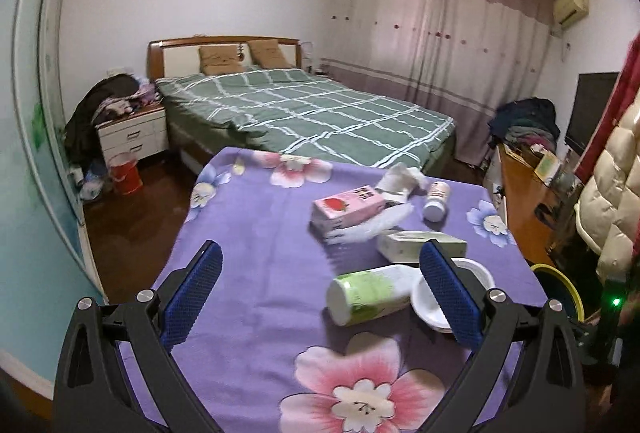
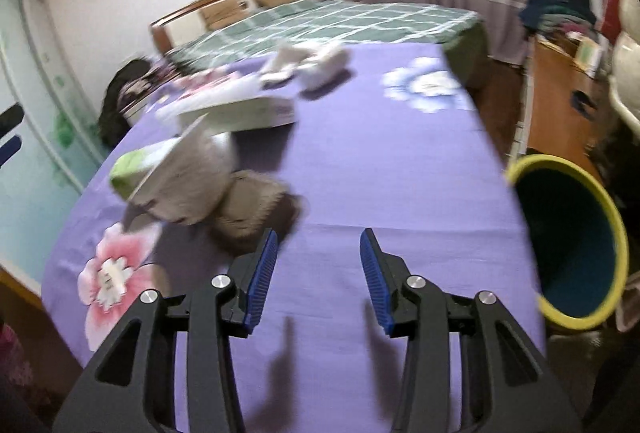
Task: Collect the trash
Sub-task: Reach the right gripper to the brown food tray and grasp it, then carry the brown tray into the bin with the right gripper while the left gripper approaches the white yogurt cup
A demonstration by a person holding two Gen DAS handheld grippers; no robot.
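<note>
Trash lies on a purple flowered tablecloth (image 1: 260, 233): a pink strawberry carton (image 1: 346, 211), a white-green box (image 1: 420, 245), a green-white bottle on its side (image 1: 368, 293), a white bowl (image 1: 430, 303), a small white bottle (image 1: 436, 199) and crumpled paper (image 1: 400, 179). My left gripper (image 1: 320, 269) is open and empty above the near table, just left of the lying bottle. My right gripper (image 2: 318, 253) is open and empty over bare cloth. In its blurred view the bowl (image 2: 180, 177) and the box (image 2: 240, 113) lie ahead to the left. A yellow-rimmed teal bin (image 2: 576, 245) stands right of the table.
A bed with a green checked cover (image 1: 312, 113) stands behind the table. A nightstand piled with clothes (image 1: 132, 129) and a red bucket (image 1: 126, 173) are at the left. A wooden desk (image 1: 524, 201) with clutter and a hanging cream jacket (image 1: 612, 185) are at the right.
</note>
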